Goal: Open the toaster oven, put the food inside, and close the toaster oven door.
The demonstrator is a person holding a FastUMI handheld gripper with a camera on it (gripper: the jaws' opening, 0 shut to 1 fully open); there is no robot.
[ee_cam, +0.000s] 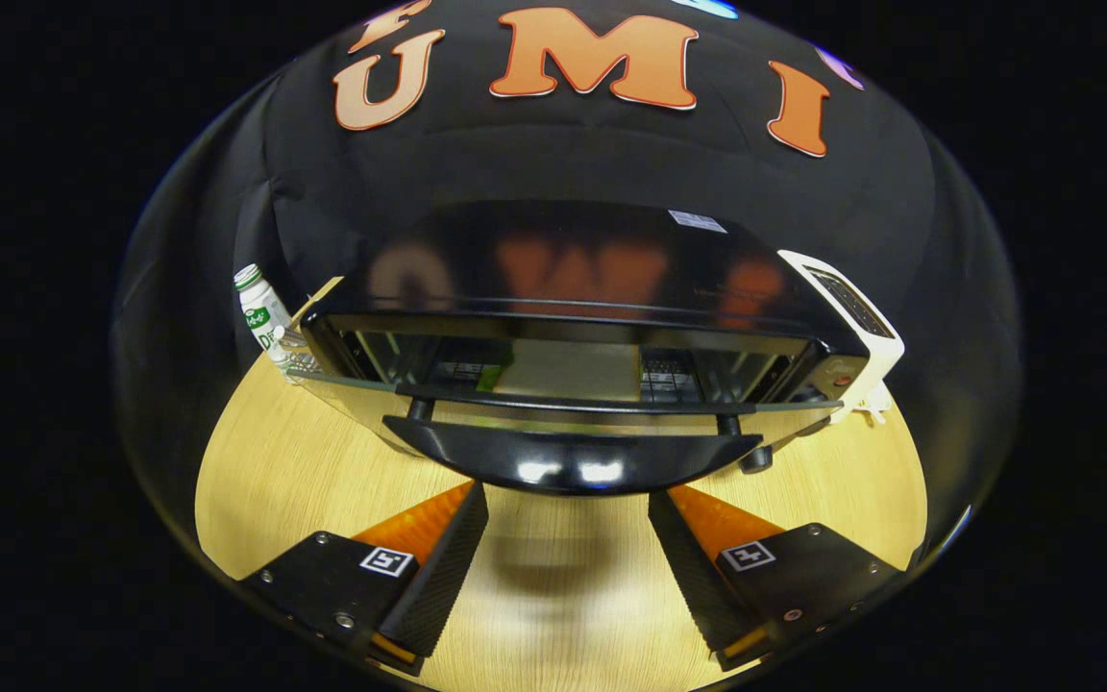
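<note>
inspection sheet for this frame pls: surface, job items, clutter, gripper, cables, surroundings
Surface: light wood-grain tabletop, bare between the fingers.
Job's things: black toaster oven straight ahead; its glass door hangs open, with the black door handle just ahead of the fingertips. A flat tan piece of food lies inside on the rack.
Clutter: white bottle with a green cap beside the oven on one side; white appliance on the other.
Gripper: gripper open, fingers apart, holding nothing, just short of the handle.
Cables: nothing seen.
Surroundings: black cloth booth wall behind the oven.
</note>
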